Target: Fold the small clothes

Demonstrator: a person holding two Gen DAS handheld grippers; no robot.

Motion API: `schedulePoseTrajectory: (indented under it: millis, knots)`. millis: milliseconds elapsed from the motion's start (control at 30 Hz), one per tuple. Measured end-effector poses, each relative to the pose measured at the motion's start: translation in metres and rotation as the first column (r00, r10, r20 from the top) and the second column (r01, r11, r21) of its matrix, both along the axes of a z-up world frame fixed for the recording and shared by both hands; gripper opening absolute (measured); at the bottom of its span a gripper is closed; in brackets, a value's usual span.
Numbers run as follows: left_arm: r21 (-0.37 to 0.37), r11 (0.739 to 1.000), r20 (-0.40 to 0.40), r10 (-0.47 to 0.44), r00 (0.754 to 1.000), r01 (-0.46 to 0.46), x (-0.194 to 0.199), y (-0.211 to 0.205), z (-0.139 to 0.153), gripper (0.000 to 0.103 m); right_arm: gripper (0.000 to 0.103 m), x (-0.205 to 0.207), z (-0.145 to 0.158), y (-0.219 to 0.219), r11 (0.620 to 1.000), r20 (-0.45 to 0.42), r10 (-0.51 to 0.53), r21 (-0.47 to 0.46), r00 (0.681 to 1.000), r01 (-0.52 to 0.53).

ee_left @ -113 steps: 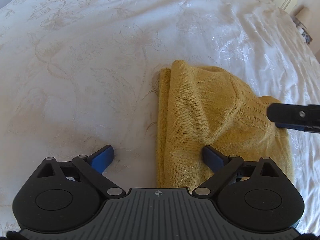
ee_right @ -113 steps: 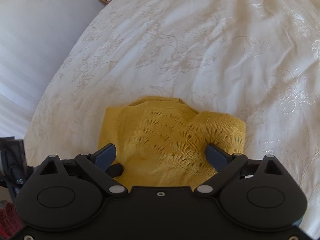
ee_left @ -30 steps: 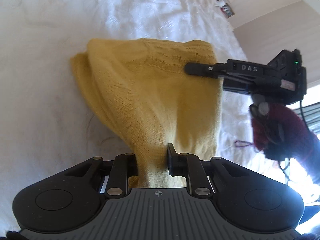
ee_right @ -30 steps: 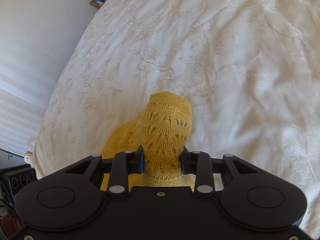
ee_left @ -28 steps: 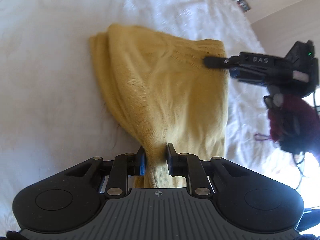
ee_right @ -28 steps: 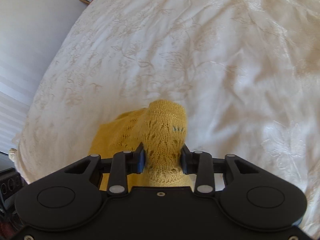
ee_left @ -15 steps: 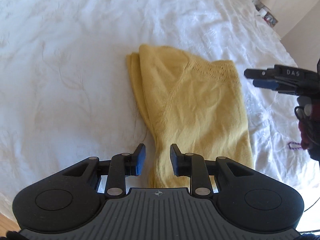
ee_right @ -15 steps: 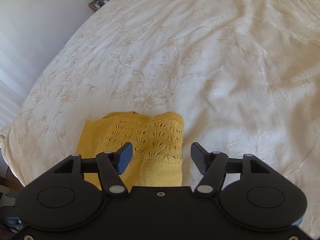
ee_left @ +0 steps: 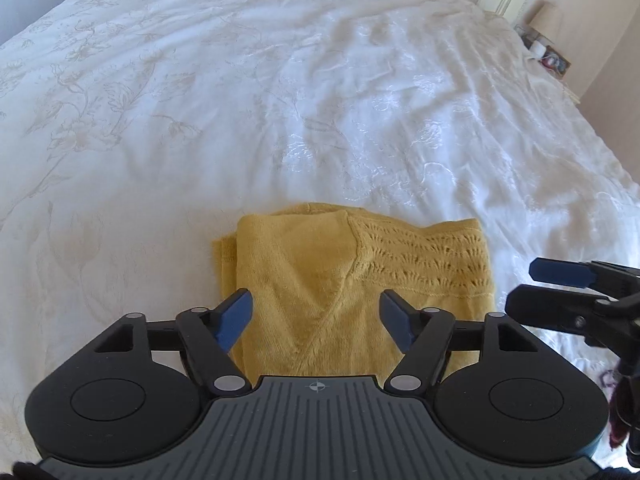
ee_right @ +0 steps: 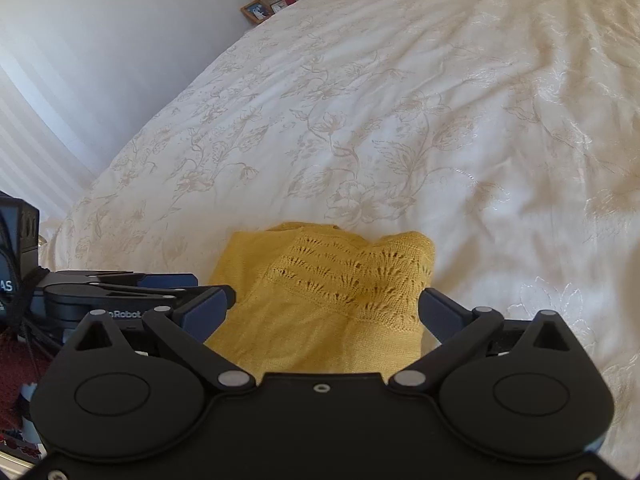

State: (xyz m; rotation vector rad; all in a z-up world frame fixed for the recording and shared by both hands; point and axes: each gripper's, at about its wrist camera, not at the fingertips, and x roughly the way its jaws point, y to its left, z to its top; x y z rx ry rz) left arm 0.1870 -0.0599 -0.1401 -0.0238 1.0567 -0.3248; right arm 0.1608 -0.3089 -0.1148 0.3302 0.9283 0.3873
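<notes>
A folded yellow knitted garment [ee_left: 352, 280] lies flat on a white floral bedspread [ee_left: 280, 100]. The left gripper [ee_left: 316, 314] hovers above the garment's near edge, jaws opening, gripping nothing. The right gripper [ee_right: 322, 308] hovers over its lacy end, jaws also spreading wide, empty.

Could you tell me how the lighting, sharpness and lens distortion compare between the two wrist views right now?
Left wrist view: strong daylight nearly washes out the white bedspread; the yellow knit top is sharp; fisheye curves the bed's edges. Right wrist view: softer, warmer light leaves the floral pattern readable on the bedspread; the top's lace is crisp; the wall at left bows, corners vignette.
</notes>
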Motion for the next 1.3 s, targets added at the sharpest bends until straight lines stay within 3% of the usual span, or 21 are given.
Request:
schedulePoseTrajectory:
  millis: [200,300,433,500,633,800,933,1300]
  knots:
    - [0.063,0.998,-0.016,0.027,1.000,-0.026,0.018,-0.001,-0.016,0.070,0.102,0.015,-0.009,0.008,0.993,-0.002,0.099,0.071,0.995,-0.099]
    - [0.090,0.994,-0.052,0.065,0.997,-0.060,0.028,0.004,-0.031,0.072,0.102,0.030,-0.030,0.007,0.991,-0.074,0.116,0.082,0.990,-0.110]
    - [0.099,0.989,-0.099,0.116,0.988,-0.107,0.037,0.018,-0.047,0.092,0.102,0.051,-0.063,-0.002,0.998,-0.216,0.063,-0.018,0.974,-0.068]
    - [0.089,0.989,-0.114,0.130,0.985,-0.121,0.040,0.024,-0.049,0.097,0.102,0.055,-0.075,-0.011,0.999,-0.256,0.029,-0.028,0.966,-0.037]
    - [0.080,0.991,-0.118,0.114,0.986,-0.105,0.038,0.027,-0.048,0.099,0.102,0.050,-0.069,-0.020,1.000,-0.235,0.005,-0.002,0.972,-0.006]
    - [0.058,0.992,-0.126,0.116,0.985,-0.110,0.038,0.028,-0.046,0.099,0.102,0.042,-0.069,-0.031,0.995,-0.247,-0.088,-0.058,0.965,0.076]
    - [0.078,0.992,-0.088,0.107,0.990,-0.100,0.032,0.024,-0.035,0.099,0.102,0.041,-0.066,-0.037,0.986,-0.239,-0.158,-0.080,0.958,0.143]
    - [0.034,0.992,0.038,0.118,0.992,-0.120,-0.017,0.022,0.022,0.099,0.102,0.011,-0.011,-0.043,0.982,-0.067,-0.181,-0.059,0.981,0.177]
